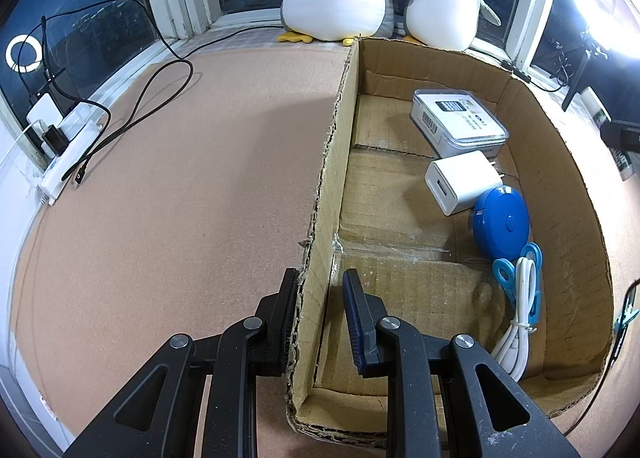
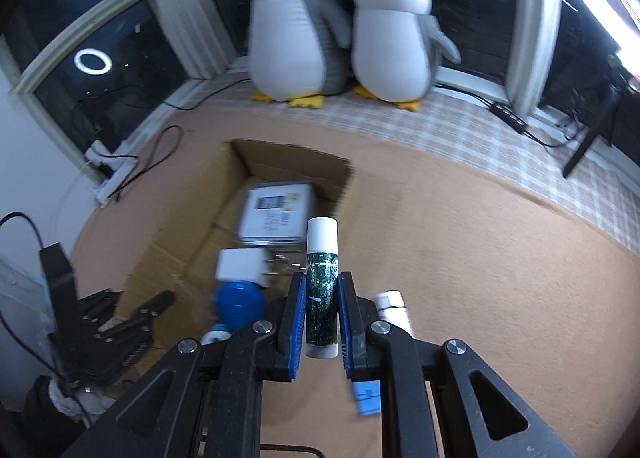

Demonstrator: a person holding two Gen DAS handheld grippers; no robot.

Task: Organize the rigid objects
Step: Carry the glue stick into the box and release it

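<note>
Left gripper [image 1: 320, 278]: jaws narrow, clamped on the left wall of the box [image 1: 320, 194], one finger outside, one inside.
Right gripper [image 2: 322, 286]: jaws narrow, holding the tube [image 2: 321, 290] by its green middle; tube upright between the pads, white cap pointing away from the camera, white base near it.
Tube place: above the surface [image 2: 480, 258], just beside the right wall of the box, not inside it.
Box: open cardboard, standing on the pink-brown surface [image 1: 180, 178], edges torn.
Box contents, far end: case [image 1: 458, 118], clear with white label, lying flat.
Box contents, middle: charger [image 1: 460, 182], white, prongs toward the right wall.
Box contents, near the charger: blue disc [image 1: 502, 222], touching the charger corner.
Box contents, near end: blue clip [image 1: 520, 278] and white cable [image 1: 516, 330], coiled, along the right wall.
Outside the box: white item [image 2: 394, 304] and blue item [image 2: 366, 398] on the surface, partly hidden behind the right gripper; kind not clear.
Background: two penguins [image 2: 296, 30] on the checked cloth by the window.
Left edge: power strip [image 1: 68, 154] with black cables.
Right view: blurred.
</note>
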